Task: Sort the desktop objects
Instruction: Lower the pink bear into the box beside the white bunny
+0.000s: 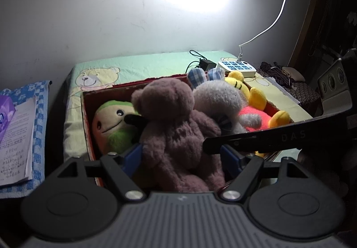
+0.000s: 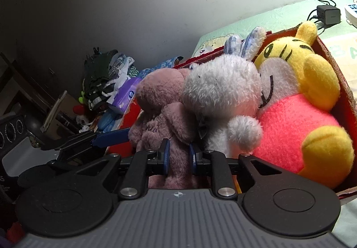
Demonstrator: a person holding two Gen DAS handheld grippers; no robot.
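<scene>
Brown bear upright at frame centre, inside red box, wedged between green toy and grey rabbit. Right gripper fingers clamped on bear's lower body. Left gripper fingers apart, flanking bear, not closed.

Risks, judged:
- Soft plush may slip from narrow pinch on lift.
- Rabbit, pressed against bear, may drag out too.
- Right finger crosses left view, lower right; grippers close, may collide.
- Yellow bear leaning on rabbit, could topple.
</scene>
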